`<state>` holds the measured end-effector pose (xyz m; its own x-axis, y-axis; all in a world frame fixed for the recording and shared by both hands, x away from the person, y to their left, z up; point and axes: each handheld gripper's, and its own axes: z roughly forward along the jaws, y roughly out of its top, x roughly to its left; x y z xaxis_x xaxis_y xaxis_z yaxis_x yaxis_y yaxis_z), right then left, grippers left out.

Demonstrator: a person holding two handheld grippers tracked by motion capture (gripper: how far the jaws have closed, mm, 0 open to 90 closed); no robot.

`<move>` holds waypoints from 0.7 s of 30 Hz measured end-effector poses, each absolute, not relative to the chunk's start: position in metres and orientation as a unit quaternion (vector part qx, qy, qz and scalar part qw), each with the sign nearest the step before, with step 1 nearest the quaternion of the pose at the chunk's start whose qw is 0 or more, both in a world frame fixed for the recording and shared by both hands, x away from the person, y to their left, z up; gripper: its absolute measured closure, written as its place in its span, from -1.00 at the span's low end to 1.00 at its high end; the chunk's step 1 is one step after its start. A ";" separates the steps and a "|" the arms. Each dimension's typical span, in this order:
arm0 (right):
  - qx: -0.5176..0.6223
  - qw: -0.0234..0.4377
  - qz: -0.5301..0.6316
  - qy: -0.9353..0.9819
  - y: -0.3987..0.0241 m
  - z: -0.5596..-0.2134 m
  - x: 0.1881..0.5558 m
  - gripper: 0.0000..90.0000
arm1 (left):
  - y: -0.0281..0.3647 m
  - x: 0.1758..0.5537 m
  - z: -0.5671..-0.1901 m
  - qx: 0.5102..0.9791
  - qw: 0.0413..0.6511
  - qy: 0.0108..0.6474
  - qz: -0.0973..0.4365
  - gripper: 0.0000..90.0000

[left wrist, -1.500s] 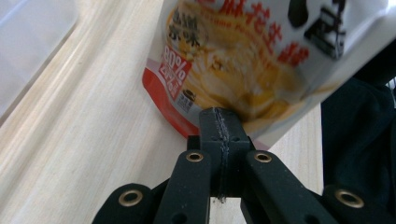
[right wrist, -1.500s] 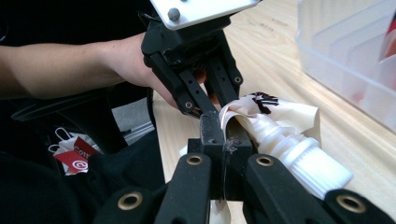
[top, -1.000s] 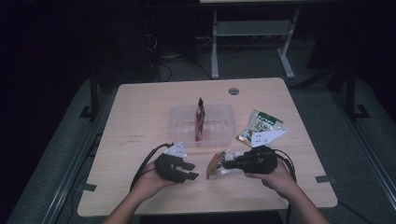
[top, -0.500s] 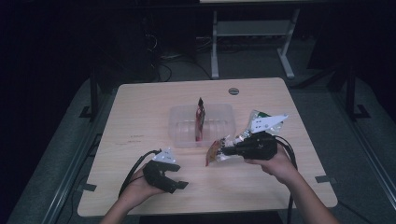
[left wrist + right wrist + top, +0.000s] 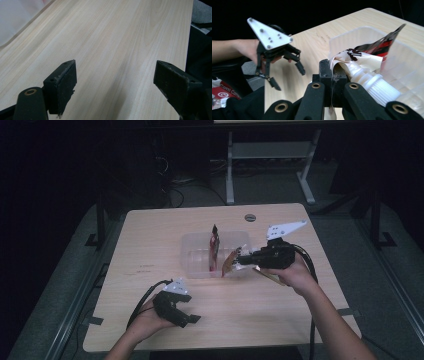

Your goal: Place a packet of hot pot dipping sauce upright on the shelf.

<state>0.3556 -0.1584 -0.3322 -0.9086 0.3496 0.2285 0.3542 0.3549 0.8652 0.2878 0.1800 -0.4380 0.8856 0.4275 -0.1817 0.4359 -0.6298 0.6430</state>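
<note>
Clamped shut in the person's right hand, the right gripper point(image 5: 239, 261) pinches the edge of a crumpled brown and cream packet point(image 5: 231, 263). From the high view, that gripper lies roughly level, pointing toward the picture's left, with the packet hanging off its tips just at the near right edge of a clear plastic tub point(image 5: 196, 251). In the right gripper view, the two black jaws meet tightly on the packet's folded cream edge point(image 5: 342, 64), and a white ribbed screw cap point(image 5: 375, 87) sits just beside them on the right. A grey three-cornered plate point(image 5: 284, 228) rides on top of this gripper, and a black cable point(image 5: 305, 262) loops behind the hand.

Inside the tub, a red and black sachet point(image 5: 214, 247) stands upright near the middle; the right gripper view shows its pointed dark top point(image 5: 384, 46) rising behind the held packet, against the tub's cloudy wall point(image 5: 352, 37).

Nearer the front edge of the light wooden table point(image 5: 150, 240), well apart from the tub, the left gripper point(image 5: 191, 319) rests low in the person's left hand. Its jaws have just been opening and stand wide apart with nothing between them; the left gripper view shows bare wood grain point(image 5: 112, 50) in the gap between them. Its own grey plate point(image 5: 176, 286) faces up, and a black cable point(image 5: 145, 300) curls away toward the table's near left corner.

Beyond the table, a white metal frame point(image 5: 265, 155) stands on the dark floor.
</note>
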 end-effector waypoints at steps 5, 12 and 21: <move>-0.222 -0.007 -0.521 -0.824 -0.159 -0.329 0.370 0.99 | 0.181 0.289 -0.438 0.904 0.355 0.237 -0.006 -0.59; -0.235 -0.019 -0.506 -0.830 -0.161 -0.328 0.388 0.99 | 0.181 0.290 -0.439 0.905 0.354 0.238 -0.009 -0.59; -0.244 -0.030 -0.488 -0.838 -0.160 -0.334 0.399 0.99 | 0.181 0.289 -0.439 0.901 0.358 0.246 -0.013 -0.59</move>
<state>0.3995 -0.1598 -0.3338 -0.8792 0.4379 0.1878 0.3795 0.4053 0.8317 0.2894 0.1814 -0.4392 0.8791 0.4334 -0.1985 0.4514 -0.6229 0.6389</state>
